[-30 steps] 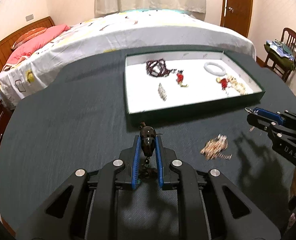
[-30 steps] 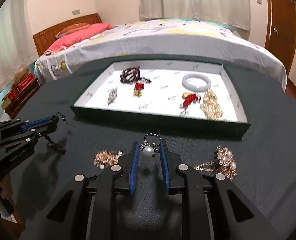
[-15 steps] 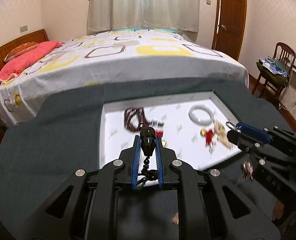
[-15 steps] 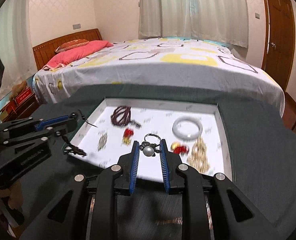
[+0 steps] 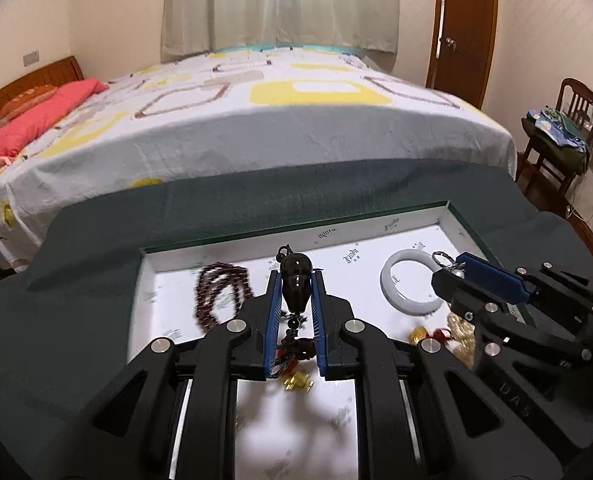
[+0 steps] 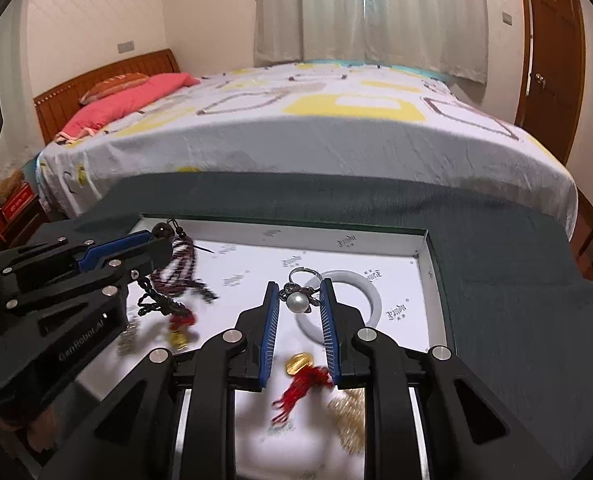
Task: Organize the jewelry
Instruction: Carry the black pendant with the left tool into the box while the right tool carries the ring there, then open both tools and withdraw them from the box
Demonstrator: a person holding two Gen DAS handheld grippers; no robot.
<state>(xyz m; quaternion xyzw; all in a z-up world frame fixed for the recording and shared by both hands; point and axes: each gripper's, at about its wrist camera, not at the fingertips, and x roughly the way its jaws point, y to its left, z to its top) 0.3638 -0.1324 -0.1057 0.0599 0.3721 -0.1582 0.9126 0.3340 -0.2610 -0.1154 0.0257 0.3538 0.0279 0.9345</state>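
Note:
My left gripper (image 5: 295, 284) is shut on a dark bead pendant (image 5: 295, 280) with a hanging tassel and holds it above the white-lined tray (image 5: 336, 236). My right gripper (image 6: 299, 296) is shut on a pearl ring (image 6: 298, 300) above the same tray (image 6: 424, 256). Each gripper shows in the other's view, the right one (image 5: 452, 276) and the left one (image 6: 164, 240). In the tray lie a white bangle (image 5: 396, 292), a dark red bead bracelet (image 5: 216, 296), gold and red charms (image 6: 300, 376) and a gold chain piece (image 6: 350, 420).
The tray sits on a dark green cloth-covered table (image 5: 96, 280). A bed (image 5: 256, 120) with a patterned sheet stands right behind the table. A chair (image 5: 568, 120) with clothes and a wooden door (image 5: 460, 24) are at the right.
Both grippers rose from the table and moved forward over the tray, each still holding its piece. The loose jewelry on the cloth has dropped out of view.

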